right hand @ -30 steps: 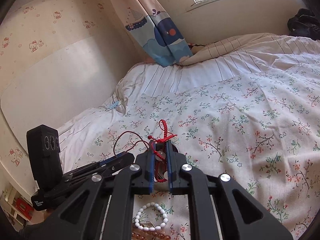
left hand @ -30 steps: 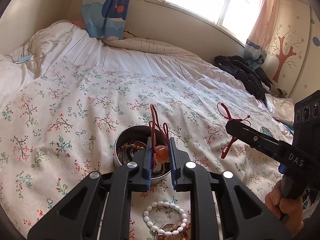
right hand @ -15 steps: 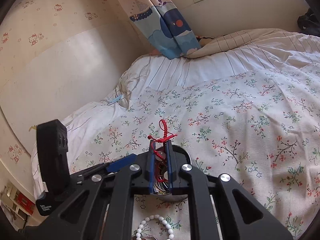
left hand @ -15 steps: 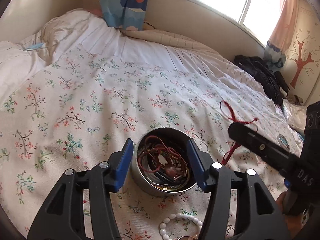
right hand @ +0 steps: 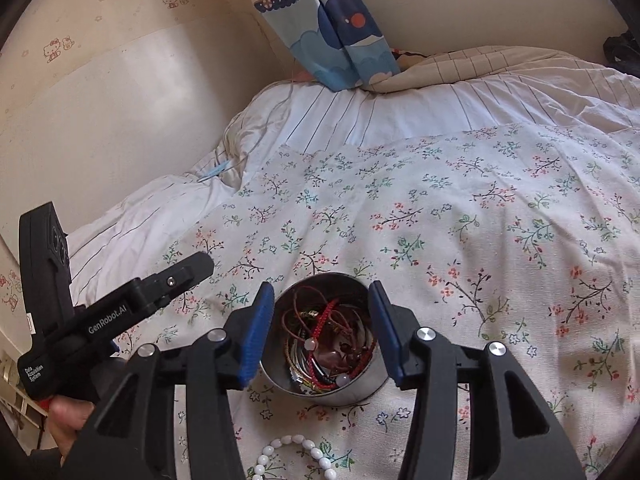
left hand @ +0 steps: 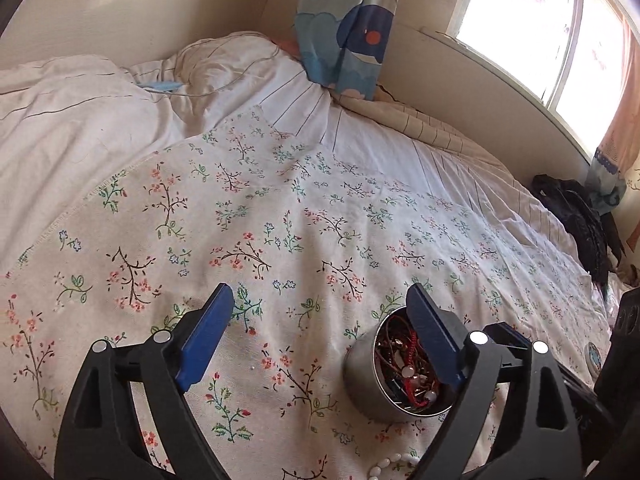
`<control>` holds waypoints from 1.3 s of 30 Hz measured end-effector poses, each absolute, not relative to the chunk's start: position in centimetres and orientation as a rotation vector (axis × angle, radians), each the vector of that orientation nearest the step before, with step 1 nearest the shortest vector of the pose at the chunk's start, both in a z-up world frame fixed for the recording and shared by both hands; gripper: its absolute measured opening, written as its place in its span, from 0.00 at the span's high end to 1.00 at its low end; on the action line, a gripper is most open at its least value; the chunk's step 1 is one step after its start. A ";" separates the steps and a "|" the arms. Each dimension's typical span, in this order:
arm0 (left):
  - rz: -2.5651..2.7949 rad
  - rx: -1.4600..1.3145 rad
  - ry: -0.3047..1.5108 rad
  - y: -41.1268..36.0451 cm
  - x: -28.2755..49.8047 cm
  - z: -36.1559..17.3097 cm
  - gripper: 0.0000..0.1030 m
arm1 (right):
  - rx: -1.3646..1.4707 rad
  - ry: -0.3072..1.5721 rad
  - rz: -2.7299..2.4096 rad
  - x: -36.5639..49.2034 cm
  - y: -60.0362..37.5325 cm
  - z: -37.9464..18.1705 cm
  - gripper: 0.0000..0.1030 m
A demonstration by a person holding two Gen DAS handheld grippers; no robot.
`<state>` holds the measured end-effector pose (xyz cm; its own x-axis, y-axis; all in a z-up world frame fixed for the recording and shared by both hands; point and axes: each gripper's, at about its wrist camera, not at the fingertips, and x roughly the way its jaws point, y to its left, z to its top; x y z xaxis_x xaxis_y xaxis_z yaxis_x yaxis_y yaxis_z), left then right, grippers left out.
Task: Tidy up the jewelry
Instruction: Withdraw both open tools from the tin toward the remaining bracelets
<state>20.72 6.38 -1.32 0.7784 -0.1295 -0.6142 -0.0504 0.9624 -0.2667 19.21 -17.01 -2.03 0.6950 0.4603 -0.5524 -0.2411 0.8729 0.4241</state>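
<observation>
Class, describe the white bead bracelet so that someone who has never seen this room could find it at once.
Start at the bed's floral sheet and find the round metal tin full of tangled jewelry, below the open right gripper. On the sheet just in front of the tin, nearer the camera, lies the white bead bracelet. Unlike the red cords and mixed pieces inside the tin, it lies outside, a loop of plain white beads.

Showing black plastic left gripper [left hand: 320, 344]: triangular cut-outs, silver screw heads, blue pads [left hand: 206, 342]. Matching right gripper [right hand: 322, 334]. White "GenRobot.AI" and "Data Acquisition System" lettering running along left body. Dark sleeve edging hand [right hand: 66, 420].
</observation>
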 end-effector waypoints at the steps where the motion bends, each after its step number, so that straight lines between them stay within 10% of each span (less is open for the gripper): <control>1: -0.040 -0.263 0.679 6.2 20.7 -1.3 0.17 | 0.342 0.700 0.383 19.2 -17.4 -2.0 0.47; 39: -0.096 0.400 0.921 -1.2 15.9 -8.0 0.14 | 0.000 1.061 0.092 10.4 -19.9 -7.0 0.25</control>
<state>15.94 -1.20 -7.99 0.6066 0.0888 -0.7900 0.2493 0.9224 0.2951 10.35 -19.91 -7.00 0.4845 0.0754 -0.8715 -0.0752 0.9962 0.0444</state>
